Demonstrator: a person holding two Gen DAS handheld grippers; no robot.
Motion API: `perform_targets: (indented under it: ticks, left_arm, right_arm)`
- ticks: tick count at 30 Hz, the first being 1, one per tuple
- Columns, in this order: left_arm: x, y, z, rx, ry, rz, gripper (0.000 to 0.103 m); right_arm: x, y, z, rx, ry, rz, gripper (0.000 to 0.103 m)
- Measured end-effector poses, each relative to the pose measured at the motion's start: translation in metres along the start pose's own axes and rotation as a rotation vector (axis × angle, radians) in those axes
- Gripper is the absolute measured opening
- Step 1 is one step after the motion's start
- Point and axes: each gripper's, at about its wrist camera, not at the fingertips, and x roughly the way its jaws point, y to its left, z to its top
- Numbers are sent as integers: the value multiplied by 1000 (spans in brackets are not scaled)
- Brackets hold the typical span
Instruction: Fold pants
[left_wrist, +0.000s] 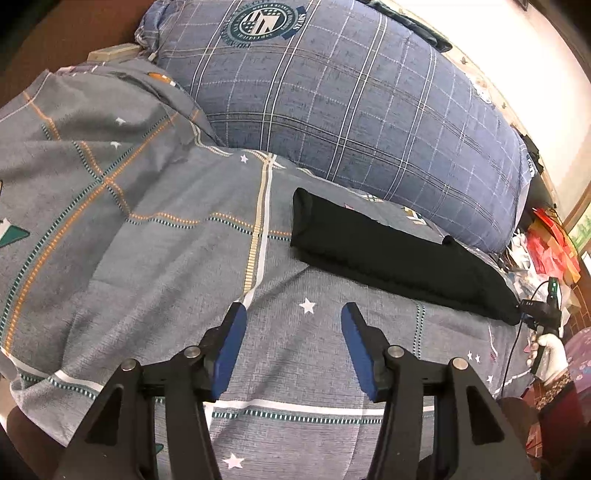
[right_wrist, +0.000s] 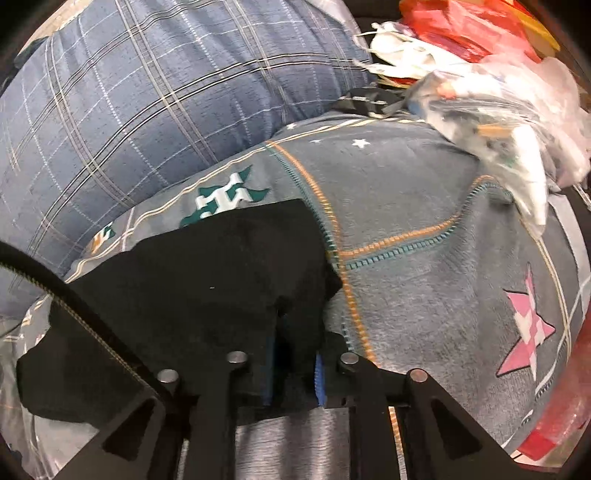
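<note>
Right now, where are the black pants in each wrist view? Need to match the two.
Left wrist view: the black pants lie as a long folded strip on the grey bedspread, right of centre, ahead of the open left gripper.
Right wrist view: the black pants fill the lower left and centre, with the right gripper closed on their near edge.
Shared landmark: the blue plaid pillow just behind the pants.

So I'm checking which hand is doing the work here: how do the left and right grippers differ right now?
The left gripper stands open with nothing between its blue pads, over bare grey bedspread; the right gripper is closed on a fold of the black pants. The left sits apart from the pants, the right is in contact with them. Both are black with blue pads and point down at the bed.
</note>
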Motion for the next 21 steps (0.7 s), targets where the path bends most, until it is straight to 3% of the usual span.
perform_targets:
  ticks: [1, 2, 3, 6, 10, 12, 15, 21]
  left_arm:
    - [1, 2, 0, -10, 3, -3, 54]
    - [0, 4, 0, -17, 4, -3, 55]
    - [0, 6, 0, -25, 4, -3, 56]
    - [3, 17, 2, -73, 6, -19, 57]
    - [18, 23, 14, -128, 15, -70, 58]
    - [30, 24, 23, -133, 6, -66, 58]
    - [50, 32, 43, -146, -29, -46, 58]
    - [65, 71, 52, -157, -89, -33, 58]
  right_arm:
    - [-2, -3, -1, 6, -2, -24, 40]
    - [-2, -7, -1, 15, 1, -57, 56]
    - [-2, -11, 1, 19, 2, -70, 61]
    - [-19, -15, -1, 19, -36, -96, 61]
    - [-61, 17, -5, -74, -150, -145, 63]
    - [-83, 53, -9, -149, -177, -97, 63]
    - [-93, 115, -19, -279, -149, 13, 67]
    - [-78, 283, -78, -508, 60, 306, 71]
